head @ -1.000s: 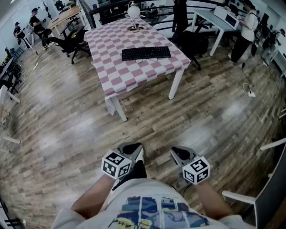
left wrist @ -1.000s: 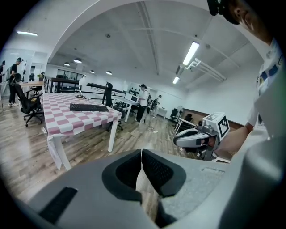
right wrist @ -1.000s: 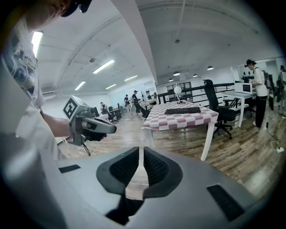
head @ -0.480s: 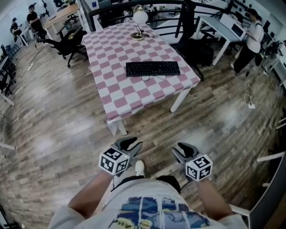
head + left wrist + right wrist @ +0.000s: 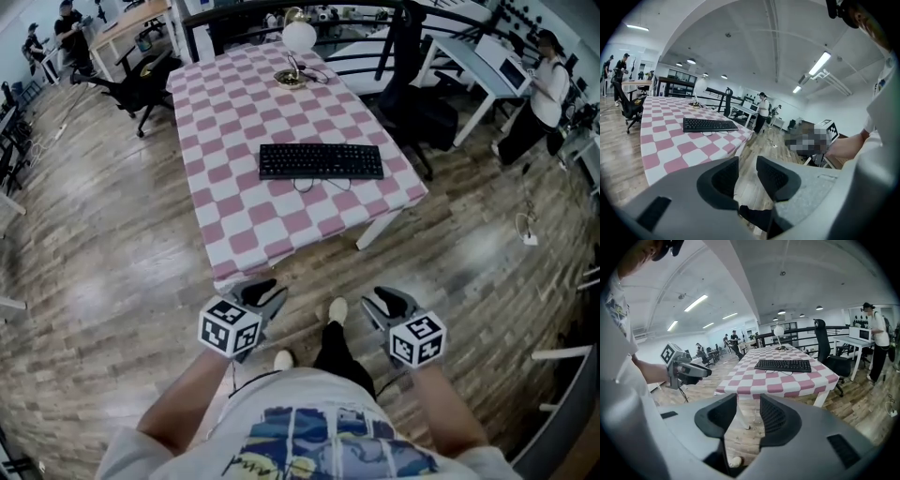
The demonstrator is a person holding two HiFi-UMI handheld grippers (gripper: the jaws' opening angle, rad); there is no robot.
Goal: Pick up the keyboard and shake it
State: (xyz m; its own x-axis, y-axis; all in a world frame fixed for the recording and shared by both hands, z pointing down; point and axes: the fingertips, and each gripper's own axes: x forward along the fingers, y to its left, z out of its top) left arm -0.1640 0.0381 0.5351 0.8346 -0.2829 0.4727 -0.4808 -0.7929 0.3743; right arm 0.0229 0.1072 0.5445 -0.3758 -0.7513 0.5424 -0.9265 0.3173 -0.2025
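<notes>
Though untouched, keyboard [image 5: 321, 160] on table [image 5: 234, 220].

floor [image 5: 112, 262]: wood planks | table [image 5: 234, 94]: pink checked cloth | ceiling [image 5: 754, 56]: white, strip lights [image 5: 820, 63]

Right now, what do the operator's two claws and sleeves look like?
The left claw and right claw match: grey plastic bodies, black ribbed pads, a white cube with black square markers on each. White short-sleeved T-shirt with blue and yellow print.
</notes>
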